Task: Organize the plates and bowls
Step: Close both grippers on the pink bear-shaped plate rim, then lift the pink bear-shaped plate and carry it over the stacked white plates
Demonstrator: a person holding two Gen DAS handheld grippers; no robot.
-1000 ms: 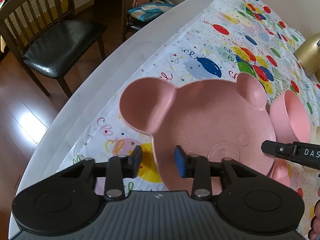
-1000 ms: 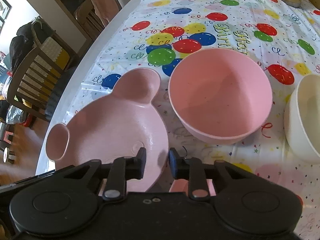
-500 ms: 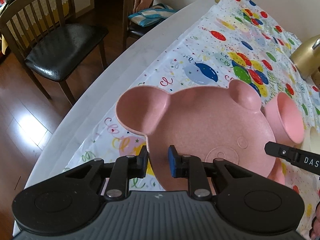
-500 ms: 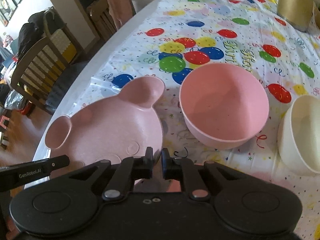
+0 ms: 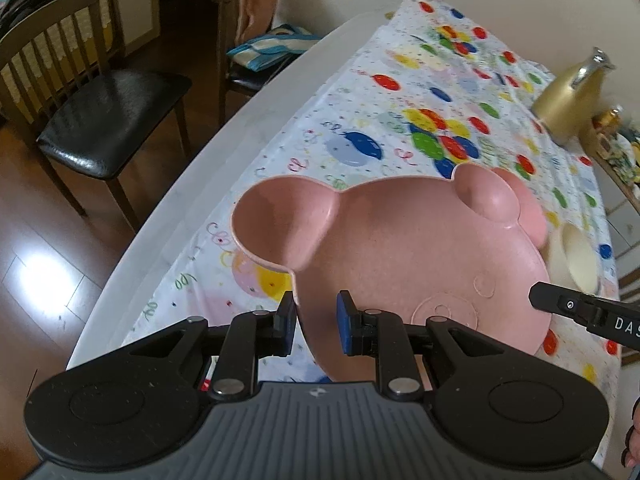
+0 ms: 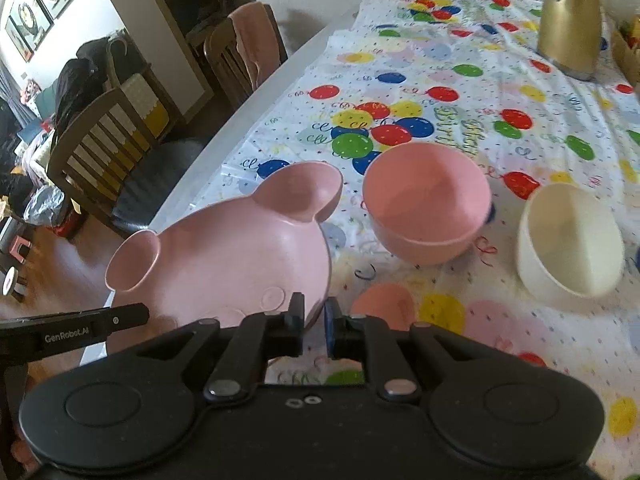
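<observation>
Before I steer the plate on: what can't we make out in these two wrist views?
- Under the pink plate: hidden by the plate, both views.
- Pink bowl: left view, mostly behind the plate.
- Right gripper: left view, cut by the edge.
- Cream bowl: blurred, right view.

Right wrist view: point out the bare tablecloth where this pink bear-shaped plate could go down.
Free: the balloon-print tablecloth between the pink round bowl and the gold metal jug; also the near patch below the cream bowl. Crowded: the two bowls stand close together beside the pink bear-shaped plate, leaving only narrow gaps.
</observation>
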